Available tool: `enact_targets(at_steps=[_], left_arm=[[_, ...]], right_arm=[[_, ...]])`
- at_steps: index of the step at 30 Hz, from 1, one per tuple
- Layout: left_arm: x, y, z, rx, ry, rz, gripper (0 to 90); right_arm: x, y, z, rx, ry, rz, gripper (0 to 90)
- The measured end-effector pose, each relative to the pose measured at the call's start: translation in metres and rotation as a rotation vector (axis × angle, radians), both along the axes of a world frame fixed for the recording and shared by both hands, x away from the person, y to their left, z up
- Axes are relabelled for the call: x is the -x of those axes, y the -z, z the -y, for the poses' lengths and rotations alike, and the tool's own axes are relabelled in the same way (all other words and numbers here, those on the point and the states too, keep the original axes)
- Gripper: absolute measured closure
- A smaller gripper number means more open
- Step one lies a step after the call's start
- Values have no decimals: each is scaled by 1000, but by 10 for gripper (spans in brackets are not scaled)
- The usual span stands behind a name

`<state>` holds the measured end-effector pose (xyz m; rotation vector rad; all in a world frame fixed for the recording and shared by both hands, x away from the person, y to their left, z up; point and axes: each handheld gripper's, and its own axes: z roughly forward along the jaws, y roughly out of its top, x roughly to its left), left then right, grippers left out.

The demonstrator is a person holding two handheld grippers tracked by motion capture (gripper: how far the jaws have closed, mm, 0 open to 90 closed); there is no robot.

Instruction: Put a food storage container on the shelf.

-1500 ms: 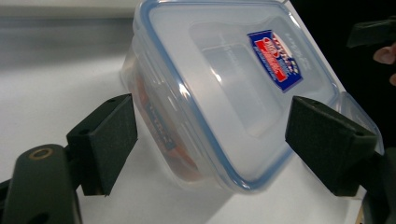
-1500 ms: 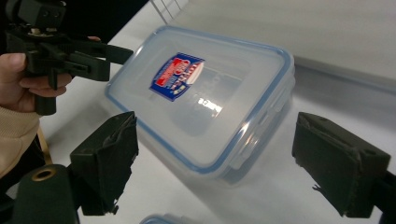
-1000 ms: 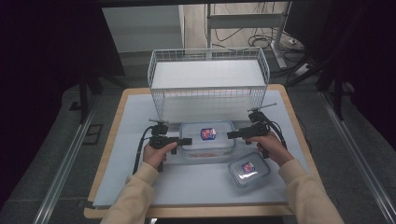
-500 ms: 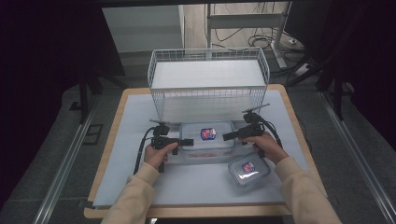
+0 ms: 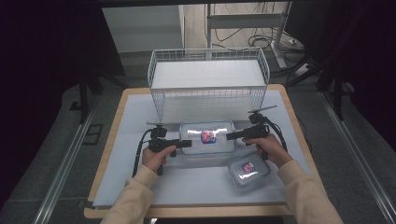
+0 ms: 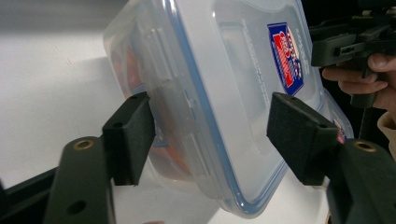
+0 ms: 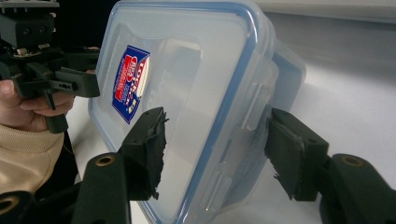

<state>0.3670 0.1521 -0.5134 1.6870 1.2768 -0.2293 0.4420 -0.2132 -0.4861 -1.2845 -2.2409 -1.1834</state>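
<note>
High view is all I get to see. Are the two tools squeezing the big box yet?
Observer: Not yet. In the left gripper view, the left tool has the end of the big box between its jaws. They have just been closing, but there is a gap under the pad over the lid.
Operator: And the other tool?
Observer: The right tool straddles the opposite end. Its jaws have also just been closing, with gaps on both sides.
Operator: Is anything inside?
Observer: An orange-red patch shows through the clear wall. I cannot tell what it is.
</note>
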Motion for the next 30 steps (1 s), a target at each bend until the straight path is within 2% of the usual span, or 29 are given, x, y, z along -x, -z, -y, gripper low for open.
enact_targets(at_steps=[5,13,30], left_arm=[[4,-2,-2,4,0,14,382],[4,-2,-4,17,0,13,412],[7,-7,-4,6,-18,39,463]], right_arm=[[6,-2,3,-8,-6,23,438],[8,-3,5,-23,3,20,469],[13,-6,7,-43,18,61,502]])
